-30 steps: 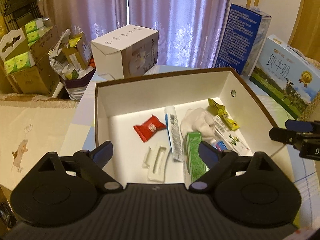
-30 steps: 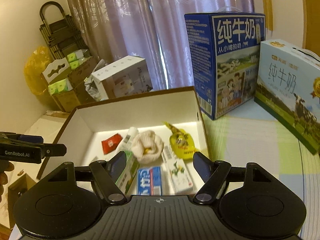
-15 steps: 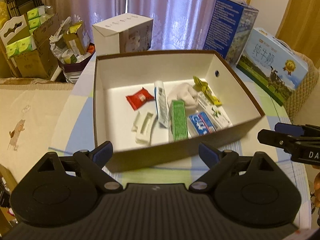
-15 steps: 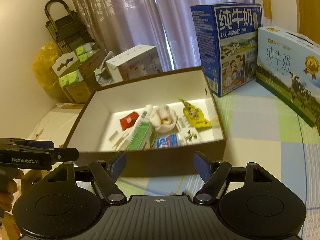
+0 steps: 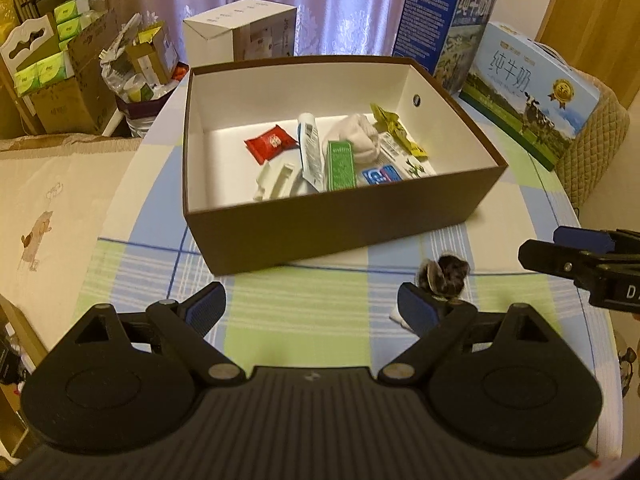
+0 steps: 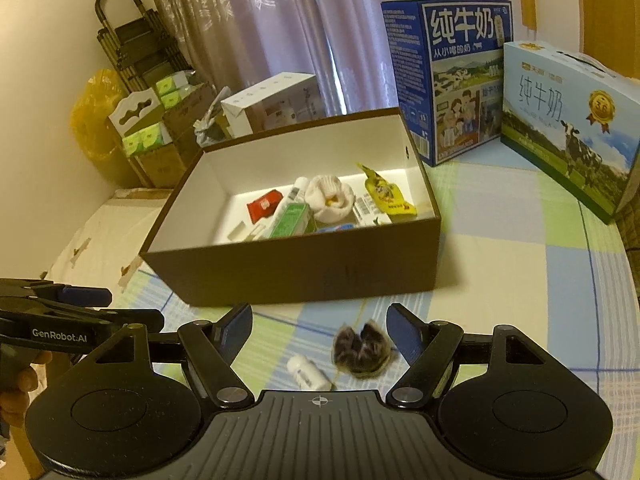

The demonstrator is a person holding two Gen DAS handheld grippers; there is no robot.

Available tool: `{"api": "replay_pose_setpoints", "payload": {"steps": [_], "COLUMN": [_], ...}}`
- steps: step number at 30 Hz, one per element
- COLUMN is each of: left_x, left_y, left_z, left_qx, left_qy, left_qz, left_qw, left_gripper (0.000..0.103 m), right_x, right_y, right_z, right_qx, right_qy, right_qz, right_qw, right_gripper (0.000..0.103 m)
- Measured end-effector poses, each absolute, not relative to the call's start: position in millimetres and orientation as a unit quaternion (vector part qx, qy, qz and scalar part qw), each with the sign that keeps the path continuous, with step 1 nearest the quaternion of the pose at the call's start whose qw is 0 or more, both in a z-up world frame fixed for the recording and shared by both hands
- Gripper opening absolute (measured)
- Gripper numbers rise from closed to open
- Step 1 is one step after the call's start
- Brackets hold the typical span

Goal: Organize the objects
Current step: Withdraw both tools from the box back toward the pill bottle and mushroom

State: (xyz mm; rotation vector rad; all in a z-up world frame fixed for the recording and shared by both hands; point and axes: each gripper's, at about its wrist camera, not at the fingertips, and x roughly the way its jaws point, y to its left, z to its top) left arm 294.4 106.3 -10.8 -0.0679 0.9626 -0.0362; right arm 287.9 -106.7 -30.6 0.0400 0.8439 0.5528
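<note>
Brown cardboard box point(image 6: 304, 276), fuzzy dark pouch point(image 6: 362, 350), checked cloth point(image 6: 520, 248), white cylinder point(image 6: 308, 372)

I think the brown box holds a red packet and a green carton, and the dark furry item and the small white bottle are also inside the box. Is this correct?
Not quite. The red packet and green carton are in the brown box, but the dark furry item and the small white bottle lie outside it, on the checked tablecloth in front of the box. The right wrist view shows this.
</note>
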Motion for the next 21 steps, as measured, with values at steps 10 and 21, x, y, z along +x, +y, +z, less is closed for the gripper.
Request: {"api": "replay_pose_setpoints", "payload": {"steps": [10, 21], "left_x": [266.3, 244.3], "left_y": [89.9, 75.0], "left_z": [-13.4, -25.3], "left_qx": [-0.030, -0.024], "left_qy": [0.468, 0.484], "left_qz": [-0.027, -0.033], "left_qw": [0.883, 0.874], "left_gripper": [0.091, 0.091], "right_x": [262.5, 241.3], "right_y": [-122.0, -138.8], "right_z": [-34.1, -42.3], "right_qx": [0.018, 0.023], "right_qy": [0.416, 0.431], "right_qz": [0.258, 0.252], "right_qw": [0.872, 0.866], "right_gripper": [0.072, 0.072]}}
